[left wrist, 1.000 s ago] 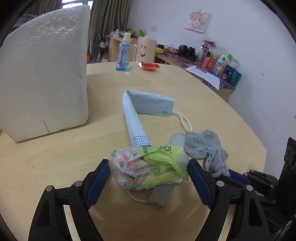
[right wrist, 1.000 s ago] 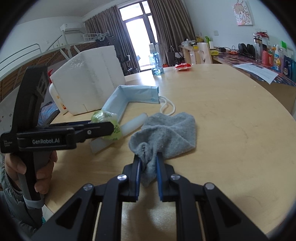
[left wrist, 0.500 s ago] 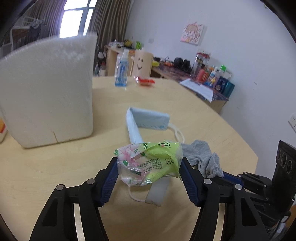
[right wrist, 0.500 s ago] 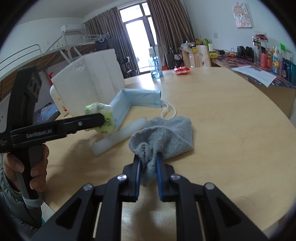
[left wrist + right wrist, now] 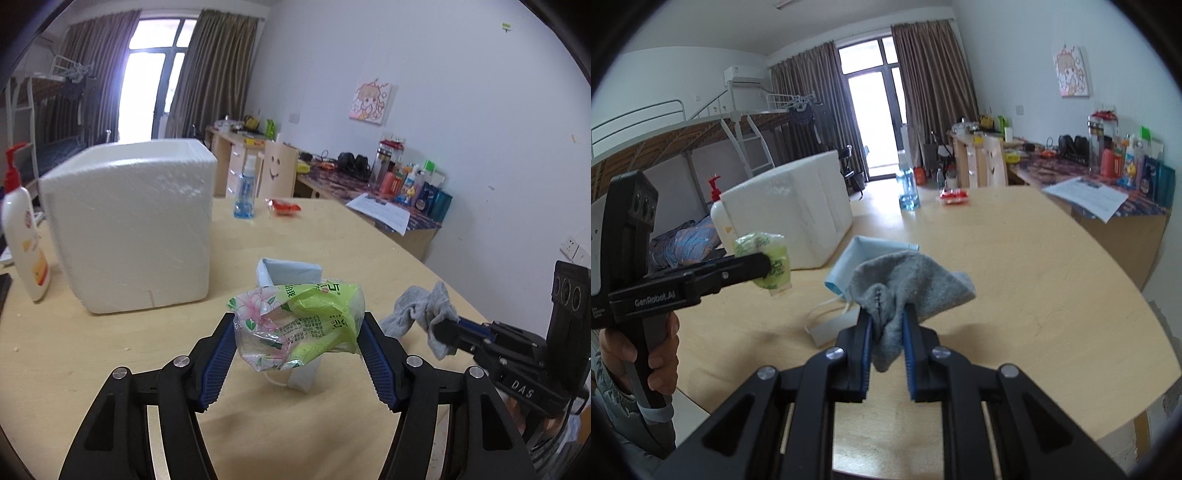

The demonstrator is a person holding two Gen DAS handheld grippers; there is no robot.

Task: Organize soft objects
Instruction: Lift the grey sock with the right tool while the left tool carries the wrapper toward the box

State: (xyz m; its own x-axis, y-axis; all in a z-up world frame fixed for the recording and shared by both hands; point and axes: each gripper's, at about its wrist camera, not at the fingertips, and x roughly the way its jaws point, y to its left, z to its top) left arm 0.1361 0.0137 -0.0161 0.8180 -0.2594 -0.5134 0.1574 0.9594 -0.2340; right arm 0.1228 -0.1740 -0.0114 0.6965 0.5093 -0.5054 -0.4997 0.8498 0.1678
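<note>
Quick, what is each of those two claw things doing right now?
Left gripper: closed on the green tissue pack.
Right gripper: closed on the grey sock.

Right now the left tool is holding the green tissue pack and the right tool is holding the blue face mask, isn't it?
Not quite. The right tool is clamped on the grey sock, not the face mask, which lies on the table behind it, as the right wrist view shows. The left tool does hold the green tissue pack.
</note>
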